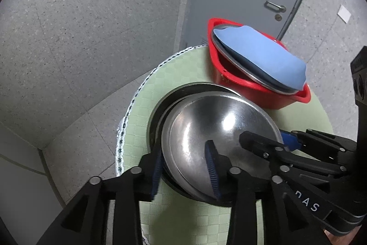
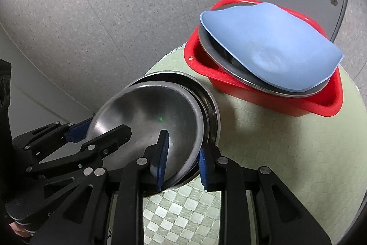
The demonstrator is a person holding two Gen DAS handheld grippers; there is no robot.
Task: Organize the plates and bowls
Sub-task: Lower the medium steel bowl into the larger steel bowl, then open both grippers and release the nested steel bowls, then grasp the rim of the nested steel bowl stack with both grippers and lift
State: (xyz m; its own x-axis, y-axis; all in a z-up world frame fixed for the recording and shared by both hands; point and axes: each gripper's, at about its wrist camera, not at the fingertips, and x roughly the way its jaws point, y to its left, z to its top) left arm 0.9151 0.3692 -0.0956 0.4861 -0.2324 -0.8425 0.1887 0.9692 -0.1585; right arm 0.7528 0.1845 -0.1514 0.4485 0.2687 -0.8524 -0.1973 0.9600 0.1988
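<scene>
A shiny steel bowl (image 1: 206, 130) (image 2: 146, 111) lies tilted inside a larger dark-rimmed steel bowl (image 1: 158, 111) (image 2: 214, 111) on a round table. My left gripper (image 1: 184, 171) (image 2: 101, 130) straddles the near-left rim, one pad inside and one outside, with a clear gap, so it is open. On the opposite rim, my right gripper (image 2: 182, 162) (image 1: 273, 140) is shut, one pad inside the bowl and one outside. Behind, a red basin (image 1: 252, 88) (image 2: 298, 102) holds a steel plate (image 2: 229, 68) under a blue dish (image 1: 263, 56) (image 2: 270, 47).
A pale green checked cloth (image 1: 183, 66) (image 2: 275, 153) covers the round table, whose edge curves close behind and to the left of the bowls. Beyond is speckled grey floor and a grey door with a handle (image 1: 274, 6).
</scene>
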